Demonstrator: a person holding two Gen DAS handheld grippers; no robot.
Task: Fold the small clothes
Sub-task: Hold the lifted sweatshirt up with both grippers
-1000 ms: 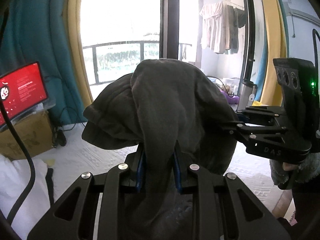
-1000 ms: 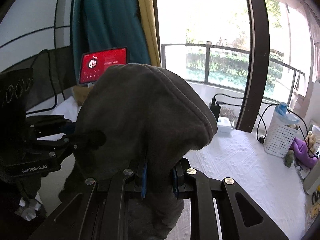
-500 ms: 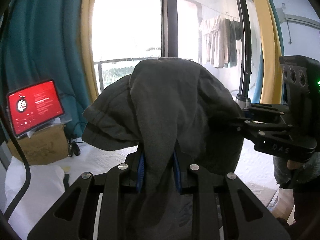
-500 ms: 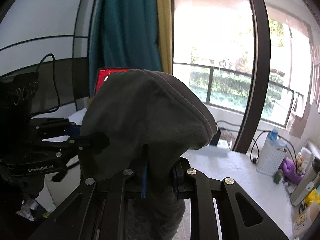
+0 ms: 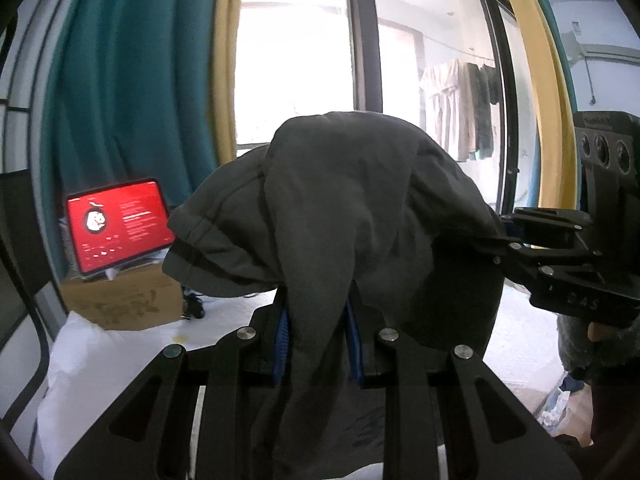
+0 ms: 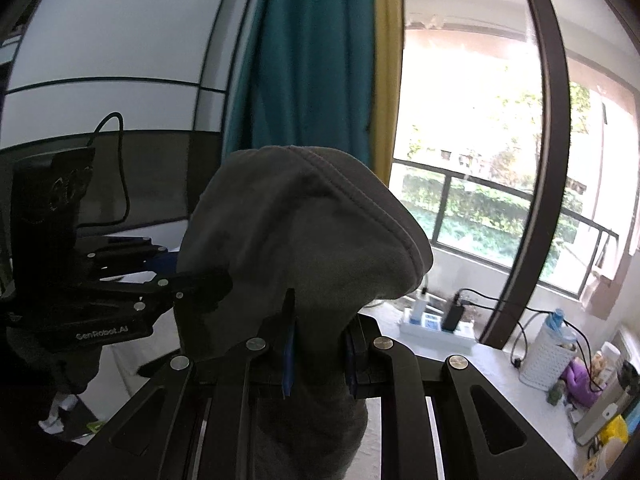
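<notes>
Garment (image 5: 360, 208), dark grey, held aloft above the white tabletop (image 6: 452, 364), clenched in left tool (image 5: 318, 334) and right tool (image 6: 320, 354); keep both grips level and the edge taut before lowering.

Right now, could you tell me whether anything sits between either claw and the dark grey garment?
No. Both claws are already shut on the dark grey garment: the left claw pinches a bunched fold between its blue pads, and the right claw does the same, so the cloth hangs between them.
</notes>
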